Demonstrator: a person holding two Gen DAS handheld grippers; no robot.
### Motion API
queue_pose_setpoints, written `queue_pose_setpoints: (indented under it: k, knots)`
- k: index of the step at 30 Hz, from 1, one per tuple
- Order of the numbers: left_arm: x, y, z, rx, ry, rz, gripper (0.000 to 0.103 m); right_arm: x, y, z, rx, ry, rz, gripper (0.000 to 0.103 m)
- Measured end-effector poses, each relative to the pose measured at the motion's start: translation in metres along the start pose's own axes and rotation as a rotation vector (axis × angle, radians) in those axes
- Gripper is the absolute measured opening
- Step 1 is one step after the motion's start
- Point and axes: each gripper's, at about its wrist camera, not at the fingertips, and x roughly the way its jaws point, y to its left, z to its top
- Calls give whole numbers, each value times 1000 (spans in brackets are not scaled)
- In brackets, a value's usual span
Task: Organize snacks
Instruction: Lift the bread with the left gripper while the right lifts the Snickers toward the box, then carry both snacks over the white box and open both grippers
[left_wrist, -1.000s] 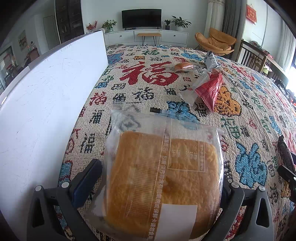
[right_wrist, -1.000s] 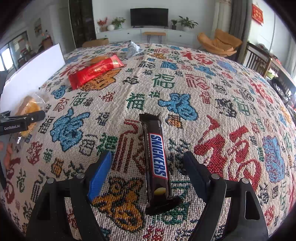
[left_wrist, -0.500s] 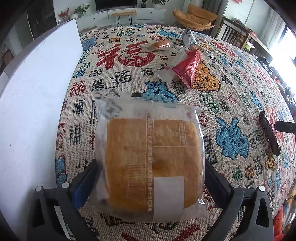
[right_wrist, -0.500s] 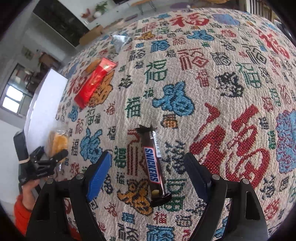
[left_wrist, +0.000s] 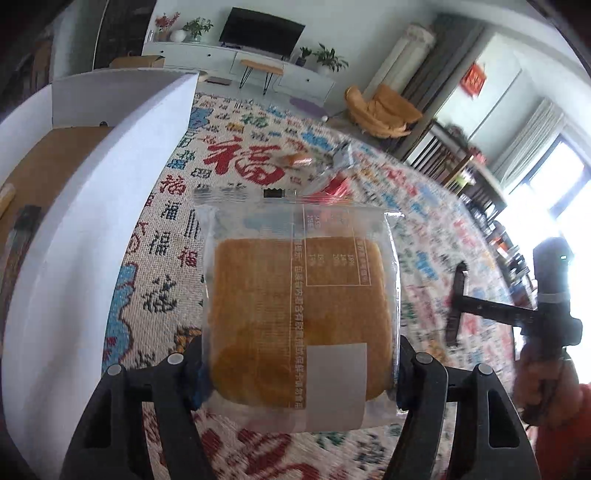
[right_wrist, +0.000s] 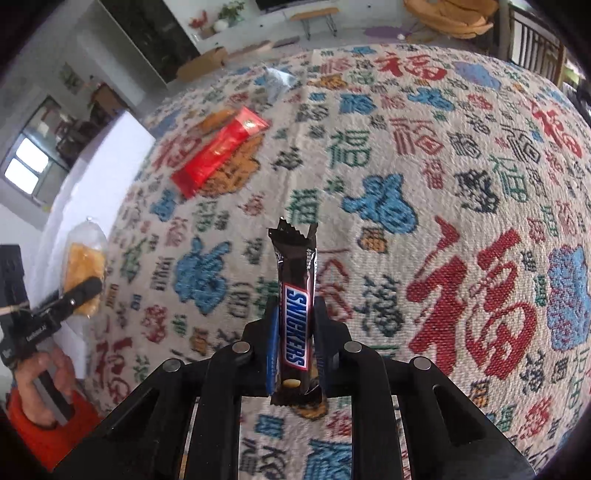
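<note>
Over the patterned tablecloth (right_wrist: 424, 155), each gripper grips one snack.
Left gripper (left_wrist: 301, 369) jaws have just been closing and now pinch a bagged cake (left_wrist: 301, 310) beside the white box (left_wrist: 85, 236). Right gripper (right_wrist: 295, 339) is clamped on a Snickers bar (right_wrist: 295, 314), held upright. A red packet (right_wrist: 218, 151) lies on the cloth farther off, near a silver wrapper (right_wrist: 277, 79).

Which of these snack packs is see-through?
The square golden cake in clear plastic wrap, gripped by the left claw; the brown Snickers bar and red packet are opaque.
</note>
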Motion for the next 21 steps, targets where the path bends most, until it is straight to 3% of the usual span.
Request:
queue_pose_setpoints:
  k: [3,7,10,12,13,15,16,17,21]
  knots:
    - [-51,-9,0,-15,-88,-68,70,-21,45,11,-20,-38,133,18]
    - [-127,2,18,4,-222,-26,71,-38,142,33,-130,-74,291,18]
    - [-180,38,33,-27,-312,92,71,-44,227,39,-230,-78,419,18]
    - [-200,65,38,-51,-342,216,71,-38,282,39,-286,-55,493,18]
    - [-207,82,39,-68,-348,300,76,-33,303,35,-307,-44,515,18]
    - [-212,118,39,-114,-333,427,91,-18,342,29,-341,-28,553,25]
    - [-211,133,36,-138,-326,456,94,-8,355,25,-351,-22,565,45]
    - [-210,151,32,-174,-316,486,94,1,366,21,-355,-10,573,72]
    - [-198,195,7,-300,-271,534,94,16,346,4,-337,-52,534,74]
